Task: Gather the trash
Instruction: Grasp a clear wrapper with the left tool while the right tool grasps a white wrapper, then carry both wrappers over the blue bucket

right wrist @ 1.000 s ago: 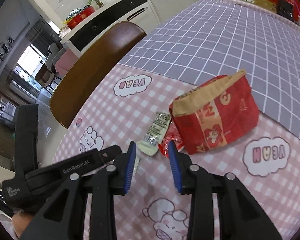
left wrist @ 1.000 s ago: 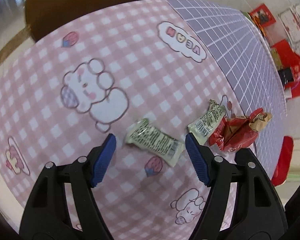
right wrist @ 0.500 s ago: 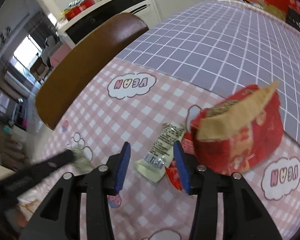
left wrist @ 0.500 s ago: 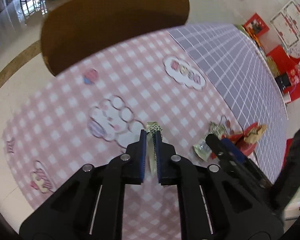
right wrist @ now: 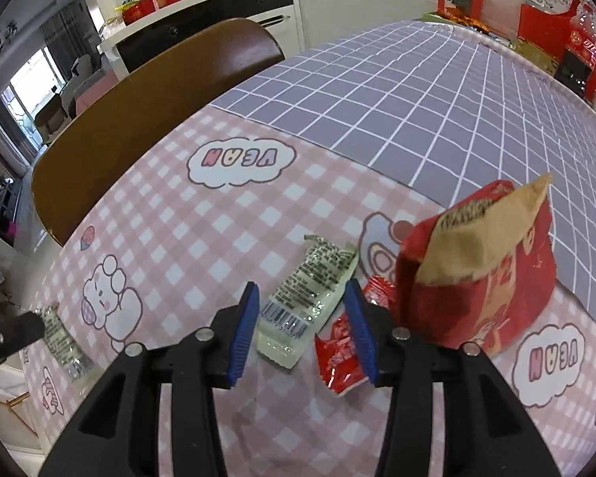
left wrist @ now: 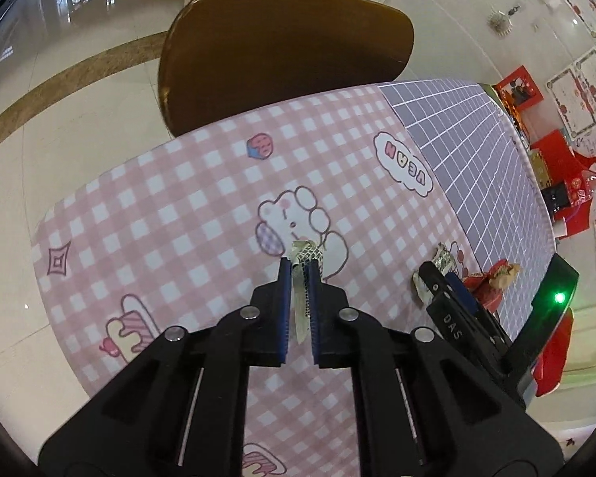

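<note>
My left gripper (left wrist: 300,268) is shut on a pale green snack wrapper (left wrist: 302,282), held edge-on above the pink checked cloth; it also shows at the left of the right wrist view (right wrist: 61,338). My right gripper (right wrist: 302,290) is open, its blue pads either side of a second pale green wrapper (right wrist: 308,298) lying flat on the cloth. A small red wrapper (right wrist: 341,351) lies by the right pad. A red and brown paper bag (right wrist: 484,274) stands just right of it. In the left wrist view the right gripper (left wrist: 445,278) shows over that wrapper (left wrist: 437,266).
The table carries a pink checked cloth (right wrist: 218,238) and a purple grid cloth (right wrist: 417,99). A brown chair back (left wrist: 286,51) stands at the far edge. Red boxes and clutter (right wrist: 556,39) sit at the far right end.
My left gripper closed on the green wrapper and lifted it off the cloth. My right gripper opened wider and moved over the second green wrapper.
</note>
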`<state>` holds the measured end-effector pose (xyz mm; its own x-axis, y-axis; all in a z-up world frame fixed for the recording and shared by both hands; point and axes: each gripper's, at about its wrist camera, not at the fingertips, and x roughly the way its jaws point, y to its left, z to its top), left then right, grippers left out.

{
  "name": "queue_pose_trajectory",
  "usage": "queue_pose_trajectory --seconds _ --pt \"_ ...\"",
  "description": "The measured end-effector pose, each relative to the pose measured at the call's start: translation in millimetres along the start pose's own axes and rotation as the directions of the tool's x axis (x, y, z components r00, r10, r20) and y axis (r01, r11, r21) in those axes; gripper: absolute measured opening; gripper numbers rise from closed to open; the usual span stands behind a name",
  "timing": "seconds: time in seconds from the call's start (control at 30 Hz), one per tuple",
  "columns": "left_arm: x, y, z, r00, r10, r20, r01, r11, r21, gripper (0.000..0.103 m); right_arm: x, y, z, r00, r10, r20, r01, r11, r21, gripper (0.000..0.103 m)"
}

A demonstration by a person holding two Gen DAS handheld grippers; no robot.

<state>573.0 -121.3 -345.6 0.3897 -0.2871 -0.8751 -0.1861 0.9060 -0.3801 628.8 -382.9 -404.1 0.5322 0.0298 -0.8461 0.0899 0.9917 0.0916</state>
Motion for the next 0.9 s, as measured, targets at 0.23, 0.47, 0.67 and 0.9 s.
queue_pose_trajectory --seconds 0.23,0.47,0.67,0.9 --pt "-11 17 -8 1.000 -0.005 -0.003 0.005 1.000 -0.017 0.008 7 12 4 1.000 0.005 0.011 -0.004 0.999 -0.047 0.040" --pt "-30 38 -17 1.000 -0.022 0.004 0.022 0.999 -0.038 0.008 1 27 4 0.999 0.038 -0.009 -0.039 0.995 -0.090 0.003" --pt "-56 66 -25 0.999 -0.034 0.015 0.035 0.998 -0.055 0.008 -26 62 -21 0.993 0.116 -0.038 -0.119 0.987 -0.106 0.002" --pt "-101 129 -44 1.000 -0.013 0.027 0.016 0.996 -0.091 0.008 -79 149 -64 0.945 0.312 -0.098 -0.324 0.934 -0.148 0.002"
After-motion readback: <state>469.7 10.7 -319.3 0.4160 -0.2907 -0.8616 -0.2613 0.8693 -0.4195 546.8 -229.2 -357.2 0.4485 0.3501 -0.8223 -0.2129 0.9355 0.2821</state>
